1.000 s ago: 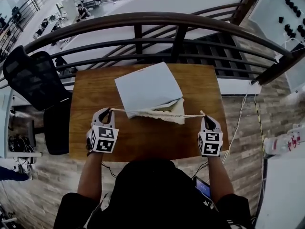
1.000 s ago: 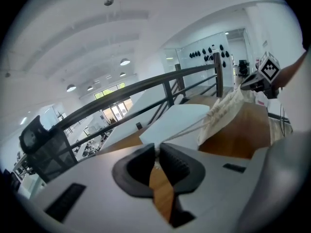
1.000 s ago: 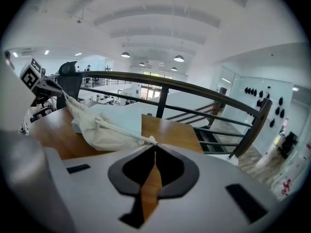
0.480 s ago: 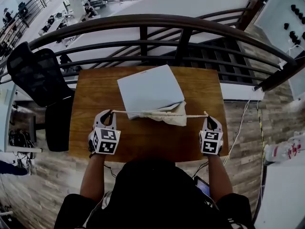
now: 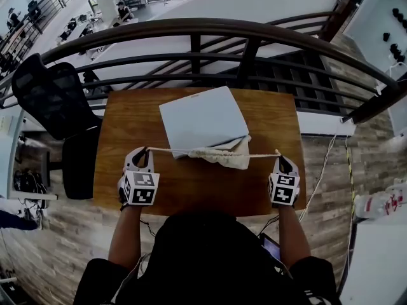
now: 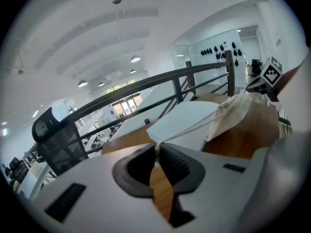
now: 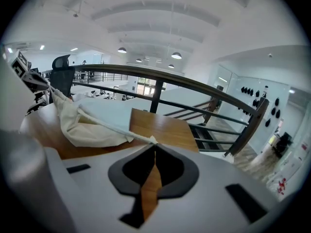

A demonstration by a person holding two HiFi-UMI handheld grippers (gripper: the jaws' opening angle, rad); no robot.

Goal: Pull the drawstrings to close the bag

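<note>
A cream cloth bag (image 5: 224, 155) lies on the wooden table (image 5: 191, 189), its mouth bunched, with a flat pale blue-white box (image 5: 202, 119) sticking out behind it. Two cream drawstrings run taut from the bag's mouth, one to each side. My left gripper (image 5: 147, 150) is shut on the left drawstring's (image 6: 187, 128) end at the table's left. My right gripper (image 5: 278, 152) is shut on the right drawstring's (image 7: 114, 129) end near the table's right edge. In the left gripper view the bag (image 6: 232, 115) hangs gathered on its cord.
A dark curved metal railing (image 5: 210, 27) runs right behind the table. A black mesh office chair (image 5: 54, 100) stands to the left. Wood-pattern floor lies to the right, with a cable (image 5: 318, 170) trailing across it.
Both grippers have drawn slightly further apart, the right one moving outward. The bag's mouth has bunched tighter along the straightened cords.
</note>
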